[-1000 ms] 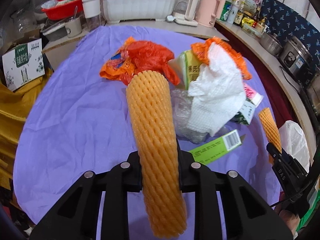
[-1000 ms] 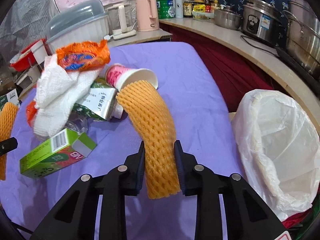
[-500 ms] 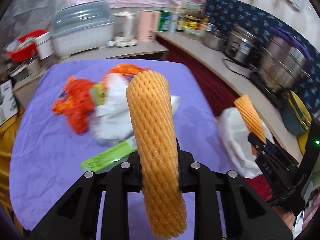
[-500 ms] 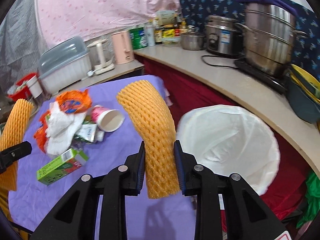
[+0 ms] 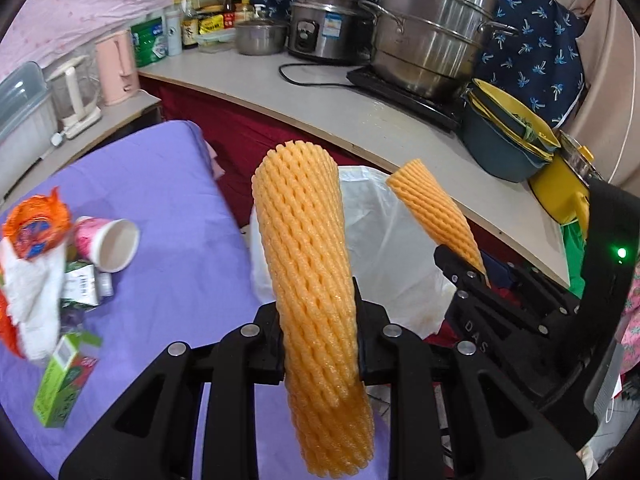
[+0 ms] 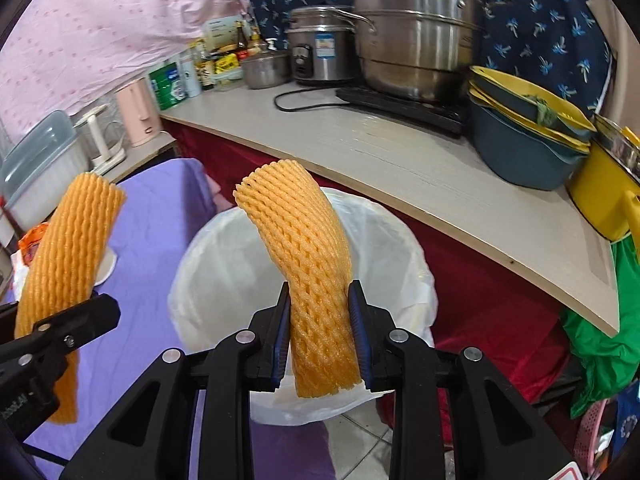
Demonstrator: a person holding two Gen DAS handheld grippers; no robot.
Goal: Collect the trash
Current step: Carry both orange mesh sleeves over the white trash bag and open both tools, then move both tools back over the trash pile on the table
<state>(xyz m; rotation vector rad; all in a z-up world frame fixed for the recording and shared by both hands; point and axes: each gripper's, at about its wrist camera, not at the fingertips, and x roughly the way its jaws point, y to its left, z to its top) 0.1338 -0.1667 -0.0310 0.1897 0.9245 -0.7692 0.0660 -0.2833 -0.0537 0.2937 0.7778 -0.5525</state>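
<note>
The purple-covered surface (image 5: pixel 168 208) fills the left of the left wrist view, and a pale counter (image 6: pixel 420 168) curves along the far right, carrying a steel steamer pot (image 6: pixel 412 28). Between them, just beside the surface's right edge, stands a bin lined with a white trash bag (image 6: pixel 224 264), its mouth open upward. On the left part of the surface lies a trash pile: a white paper towel (image 5: pixel 32 300), an orange wrapper (image 5: pixel 34 224), a pink paper cup (image 5: pixel 108 244) on its side, and a green carton (image 5: pixel 60 384) nearest. The left tool (image 5: pixel 318 332) pinches an orange foam net sleeve (image 5: pixel 308 264) at its lower half, held upright at the surface's right edge. The right tool (image 6: pixel 320 336) grips a second foam net sleeve (image 6: pixel 308 248), which curves up over the bag's mouth.
</note>
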